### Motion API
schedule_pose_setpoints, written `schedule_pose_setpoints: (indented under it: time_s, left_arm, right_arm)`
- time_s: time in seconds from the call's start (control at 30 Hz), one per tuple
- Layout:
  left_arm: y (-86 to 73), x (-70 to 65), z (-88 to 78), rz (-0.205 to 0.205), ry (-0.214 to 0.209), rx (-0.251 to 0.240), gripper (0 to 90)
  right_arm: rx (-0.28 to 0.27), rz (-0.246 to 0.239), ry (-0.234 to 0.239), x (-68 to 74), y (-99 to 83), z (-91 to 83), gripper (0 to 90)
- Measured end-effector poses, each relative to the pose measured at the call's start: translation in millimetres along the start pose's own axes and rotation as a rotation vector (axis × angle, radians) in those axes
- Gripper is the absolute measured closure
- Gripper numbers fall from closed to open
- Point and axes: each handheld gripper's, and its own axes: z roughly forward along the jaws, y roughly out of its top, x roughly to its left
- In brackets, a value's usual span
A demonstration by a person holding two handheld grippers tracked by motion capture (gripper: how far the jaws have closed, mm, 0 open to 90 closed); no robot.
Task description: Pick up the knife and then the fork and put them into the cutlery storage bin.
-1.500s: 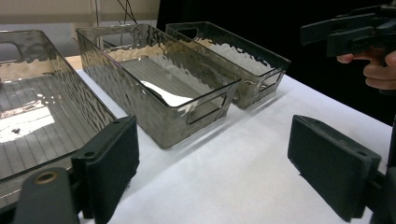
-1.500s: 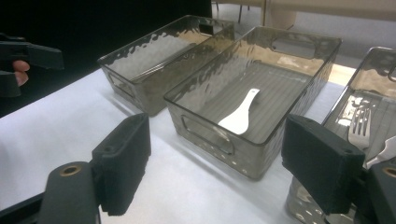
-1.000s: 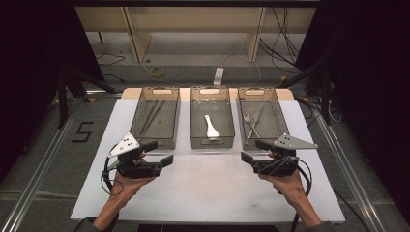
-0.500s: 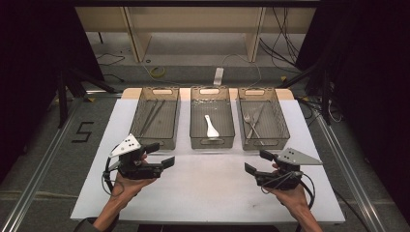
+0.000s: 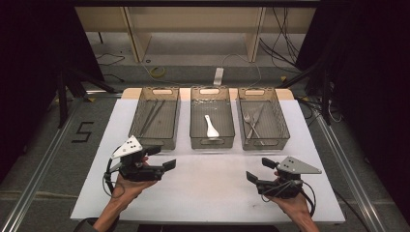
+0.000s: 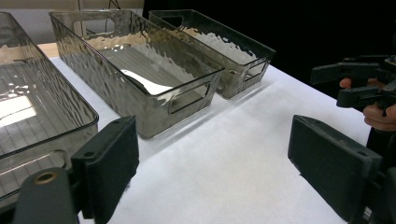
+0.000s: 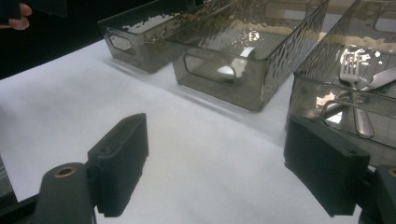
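Near left: left gripper [image 5: 162, 157], held in a hand low over the white counter [image 5: 208, 193], just short of the left bin [image 5: 153, 143]; jaws spread wide with nothing between them, aimed rightward across the bare sheet, probably a ready pose rather than a reach. Far left: left bin, clear and ribbed, with long dark chopsticks [image 5: 152, 115] laid lengthwise along its floor, likely the place for that one kind of utensil. Centre: middle bin [image 5: 212, 141], close beside its neighbours but not touching them, with a single white spoon [image 5: 211, 126] toward its near end, bowl nearer than handle. Right of centre: right bin [image 5: 264, 144], with a fork [image 5: 248, 121] and a knife [image 5: 257, 115] lying together lengthwise among other metal pieces too tangled to count; seems a sorting by type, one kind per bin, all three bins in a row along the far half of the counter with handles facing the person, so within easy reach of either hand. Near right: right gripper [image 5: 259, 169], also hand-held just above the sheet, near the right bin's near wall yet apart from it; jaws likewise spread and empty, turned toward the left and slightly far. Between the two grippers: open counter only, a sensible clear zone for working. Judged from this: nothing grasped yet, utensils in the bins, either gripper free to go for its nearest bin.
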Motion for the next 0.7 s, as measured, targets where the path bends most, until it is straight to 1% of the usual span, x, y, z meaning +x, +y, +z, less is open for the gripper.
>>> schedule_pose_setpoints:
  time_s: [0.3,0.7]
  left_arm:
    - [0.2,0.5,0.2,0.001,0.001,0.001,15.9]
    - [0.2,0.6,0.3,0.002,0.001,0.001,15.9]
  right_arm:
    - [-0.014,0.007,-0.004,-1.1,1.0,-1.4,22.4]
    - [-0.013,0.006,-0.008,-1.4,1.6,-1.4,22.2]
